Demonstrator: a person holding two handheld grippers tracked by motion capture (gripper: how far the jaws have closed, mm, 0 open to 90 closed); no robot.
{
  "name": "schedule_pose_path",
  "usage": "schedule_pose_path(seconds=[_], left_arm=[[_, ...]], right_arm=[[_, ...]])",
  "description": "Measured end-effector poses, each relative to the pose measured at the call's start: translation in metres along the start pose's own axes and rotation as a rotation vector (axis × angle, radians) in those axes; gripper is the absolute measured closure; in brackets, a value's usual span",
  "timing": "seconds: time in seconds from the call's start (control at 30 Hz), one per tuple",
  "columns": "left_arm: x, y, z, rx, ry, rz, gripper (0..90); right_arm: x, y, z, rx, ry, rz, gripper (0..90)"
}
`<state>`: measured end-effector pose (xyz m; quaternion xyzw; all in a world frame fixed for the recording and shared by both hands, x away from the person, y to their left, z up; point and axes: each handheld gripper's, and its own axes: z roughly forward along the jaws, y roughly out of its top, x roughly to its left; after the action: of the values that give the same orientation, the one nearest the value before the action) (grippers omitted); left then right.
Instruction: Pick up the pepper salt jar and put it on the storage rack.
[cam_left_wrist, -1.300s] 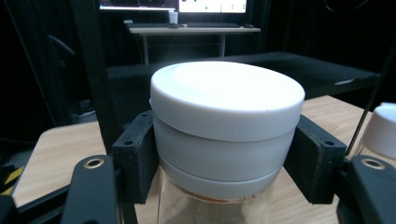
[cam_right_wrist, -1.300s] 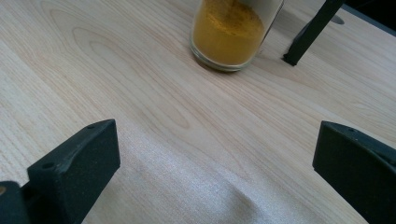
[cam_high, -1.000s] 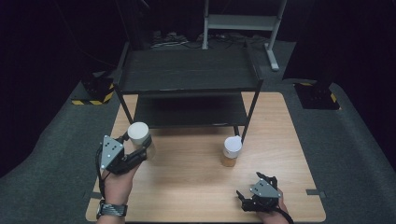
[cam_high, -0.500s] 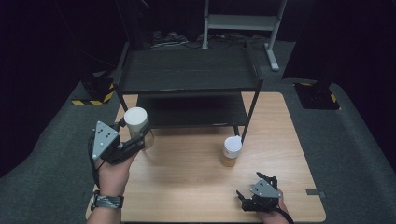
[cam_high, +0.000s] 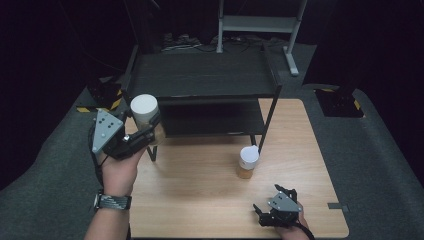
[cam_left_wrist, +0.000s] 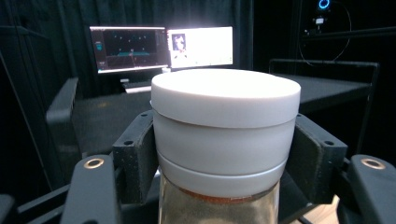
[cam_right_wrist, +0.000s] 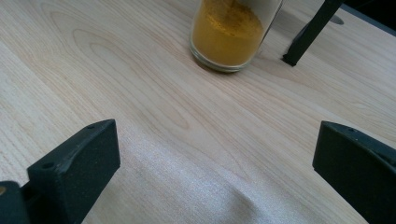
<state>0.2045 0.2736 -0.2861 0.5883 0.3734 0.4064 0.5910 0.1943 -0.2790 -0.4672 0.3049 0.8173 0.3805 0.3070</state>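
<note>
A white-lidded jar (cam_left_wrist: 224, 140) is clamped upright between the jaws of the left tongs (cam_high: 142, 134), raised off the surface (cam_high: 200, 200) at nine o'clock, beside the black shelf rack (cam_high: 200, 90). The right tongs (cam_high: 272, 212) are held wide open and empty at five o'clock, near a second jar of yellow powder (cam_right_wrist: 231, 30) standing at centre.

My two grippers, one raised, one low.
My left gripper (cam_high: 145, 132) is clamped tight, held high at my left; my right gripper (cam_high: 272, 210) rests low near me, jaws spread wide.
</note>
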Motion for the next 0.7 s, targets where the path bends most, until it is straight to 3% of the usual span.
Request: schedule_pose_path(seconds=[0.23, 0.7], left_arm=[[0.006, 0.019, 0.007, -0.021, 0.008, -0.022, 33.9], [0.007, 0.046, 0.017, -0.045, 0.031, -0.012, 33.7]], right_arm=[[0.0, 0.0, 0.0, -0.002, 0.001, -0.001, 0.0], [-0.001, -0.001, 0.0, -0.006, 0.002, 0.004, 0.0]])
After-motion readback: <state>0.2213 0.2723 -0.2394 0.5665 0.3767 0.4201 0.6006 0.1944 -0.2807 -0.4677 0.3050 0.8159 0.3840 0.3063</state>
